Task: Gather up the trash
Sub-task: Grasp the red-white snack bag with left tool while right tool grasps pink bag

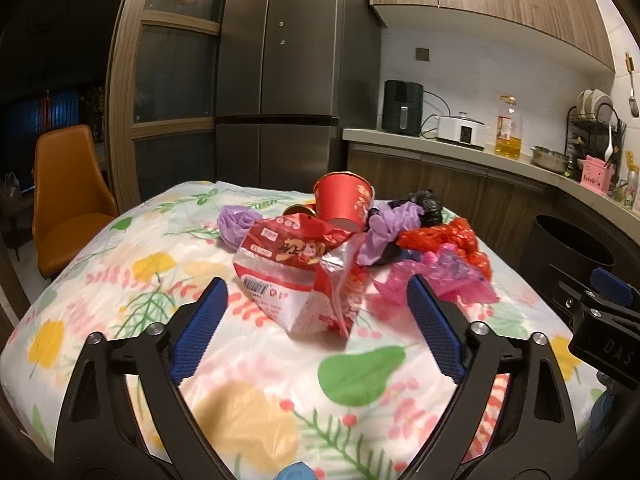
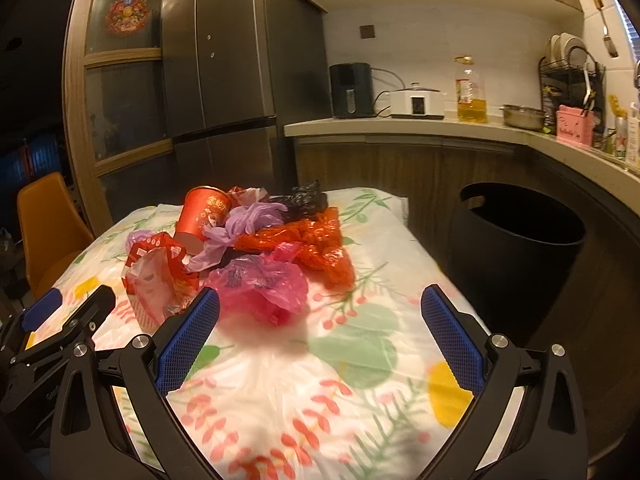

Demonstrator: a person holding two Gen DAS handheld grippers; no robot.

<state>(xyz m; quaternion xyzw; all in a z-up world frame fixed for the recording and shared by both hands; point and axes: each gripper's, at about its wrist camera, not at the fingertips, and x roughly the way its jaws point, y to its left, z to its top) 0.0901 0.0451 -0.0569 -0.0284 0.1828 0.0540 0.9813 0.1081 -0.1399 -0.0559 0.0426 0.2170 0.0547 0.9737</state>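
Two grippers are up over a tabletop [image 1: 100,264] with a flowery cloth, and both have their jaws spread wide with nothing between them. The left gripper [image 1: 316,300] sits right in front of a red and white snack bag [image 1: 288,280] that's lying just past its blue pads. The right gripper [image 2: 320,312] is lined up near a crumpled pink plastic bag [image 2: 264,284], not touching it as far as I can see. All the trash is heaped in one pile mid-table: a red paper cup [image 1: 344,200] tipped on its side, a lilac bag [image 2: 240,224], a black bag [image 2: 306,196] toward the back, and an orange-red bag [image 2: 312,244] on the right side of the heap. A black bin [image 2: 520,240] stands on the floor just beside the table's right edge.
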